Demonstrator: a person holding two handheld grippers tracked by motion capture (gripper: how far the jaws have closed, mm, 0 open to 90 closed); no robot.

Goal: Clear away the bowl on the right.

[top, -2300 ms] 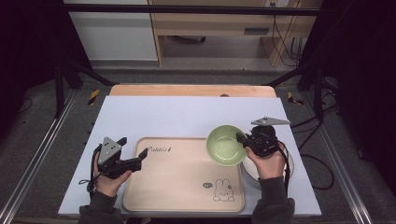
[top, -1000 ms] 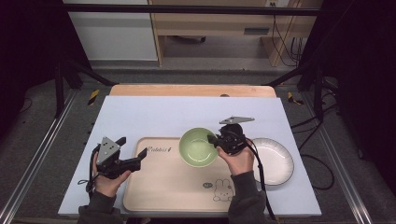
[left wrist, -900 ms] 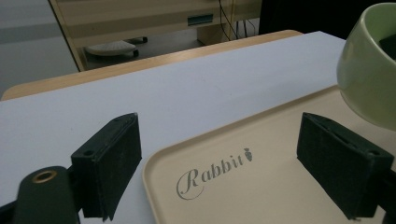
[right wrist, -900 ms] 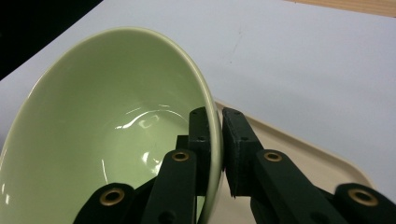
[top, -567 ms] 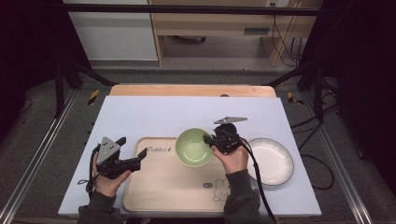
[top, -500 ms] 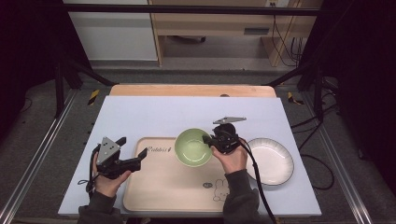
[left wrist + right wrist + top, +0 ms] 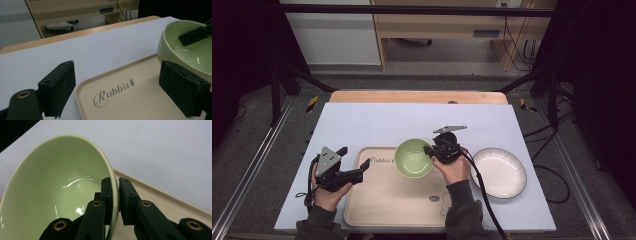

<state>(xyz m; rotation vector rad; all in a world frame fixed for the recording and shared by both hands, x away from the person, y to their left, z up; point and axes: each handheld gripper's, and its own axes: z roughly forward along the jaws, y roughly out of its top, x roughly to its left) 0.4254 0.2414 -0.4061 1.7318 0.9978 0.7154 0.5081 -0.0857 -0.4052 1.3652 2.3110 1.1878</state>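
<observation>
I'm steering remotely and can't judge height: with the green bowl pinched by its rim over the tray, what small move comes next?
Probably lower it a little onto the tray, then open. The right gripper clamps the green bowl by its rim, tilted, and whether it rests on the tray is unclear.

Bright even overhead light, dark surroundings, glare inside bowl [image 7: 62, 195]

Glossy glazed ceramic green bowl [image 7: 57, 195], highlights at six o'clock inside; smooth matt beige plastic tray [image 7: 387, 200]; matt black jaw pads [image 7: 58, 88]; glossy white ribbed plate [image 7: 499, 172].
</observation>
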